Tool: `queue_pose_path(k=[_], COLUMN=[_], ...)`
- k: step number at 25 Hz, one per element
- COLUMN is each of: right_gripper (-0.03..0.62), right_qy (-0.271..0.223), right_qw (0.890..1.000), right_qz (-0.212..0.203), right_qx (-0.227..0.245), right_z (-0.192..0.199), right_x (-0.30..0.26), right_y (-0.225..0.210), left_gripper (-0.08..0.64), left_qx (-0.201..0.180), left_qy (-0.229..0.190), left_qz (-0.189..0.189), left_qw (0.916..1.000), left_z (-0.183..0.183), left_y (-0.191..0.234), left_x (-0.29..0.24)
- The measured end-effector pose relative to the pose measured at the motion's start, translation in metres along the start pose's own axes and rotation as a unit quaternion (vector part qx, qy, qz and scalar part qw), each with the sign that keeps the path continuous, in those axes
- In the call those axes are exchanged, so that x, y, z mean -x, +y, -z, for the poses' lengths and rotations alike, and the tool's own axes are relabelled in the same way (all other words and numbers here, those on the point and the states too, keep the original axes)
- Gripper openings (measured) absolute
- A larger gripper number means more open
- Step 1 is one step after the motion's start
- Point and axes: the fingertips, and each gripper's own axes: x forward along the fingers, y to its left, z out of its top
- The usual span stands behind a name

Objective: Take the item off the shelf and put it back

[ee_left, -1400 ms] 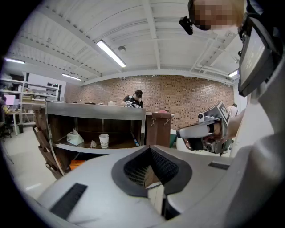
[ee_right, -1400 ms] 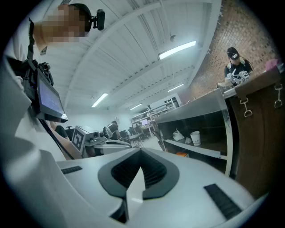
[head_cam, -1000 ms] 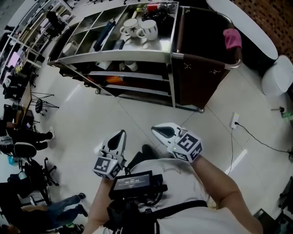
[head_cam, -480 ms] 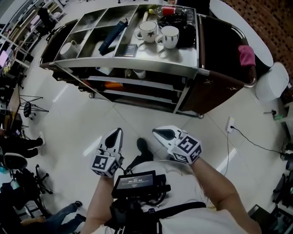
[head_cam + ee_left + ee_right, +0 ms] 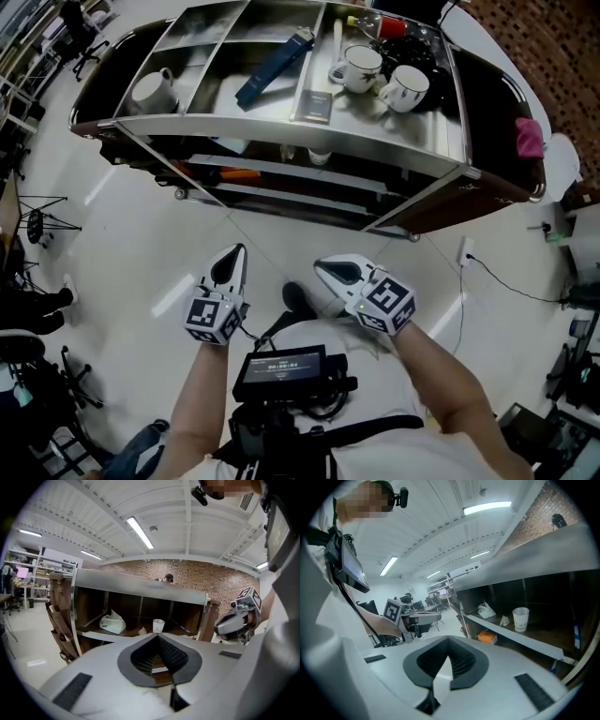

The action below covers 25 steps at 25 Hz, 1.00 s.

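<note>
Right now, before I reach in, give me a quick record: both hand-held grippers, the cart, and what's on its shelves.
left hand-held gripper: shut, empty, clear of the cart
right hand-held gripper: shut, empty, clear of the cart
cart: metal, ahead of both
top tray: white mugs, blue folded umbrella
middle shelf: paper cup upright; white bag to its left, apart
lower shelf: orange box
</note>
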Motion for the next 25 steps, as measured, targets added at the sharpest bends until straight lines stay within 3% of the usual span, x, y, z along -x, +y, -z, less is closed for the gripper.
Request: queue_pose_path(k=[5, 14, 19, 25], right_gripper=[0.006, 0.006, 0.006, 0.006], right_qy=[-0.003, 0.006, 0.004, 0.012], right_qw=[1.000, 1.000, 0.998, 0.997], right_qz=[0.019, 0.014, -0.006, -0.019], right_qx=[-0.005, -0.011, -0.054, -0.072], right_z=[-0.008, -0.001, 0.001, 0.003], right_x=[-0.016, -0.036, -0.046, -0.057], right_y=[-0.009, -0.039, -0.055, -0.065], left_gripper=[0.008, 0.008, 0.008, 0.009], left_qx=[-0.020, -0.028, -0.064, -0.067], left_qy=[0.004, 0.032, 0.069, 0.101], left_qz=[0.005, 0.021, 0.000, -0.034], left_qw=[0.9998, 0.9989, 0.9955, 0.9921], left_z=[0.004, 0.021, 0.040, 0.055], left_y=[0.034, 0.038, 0.049, 0.080], left_x=[-0.031, -0.089, -0.117, -0.154])
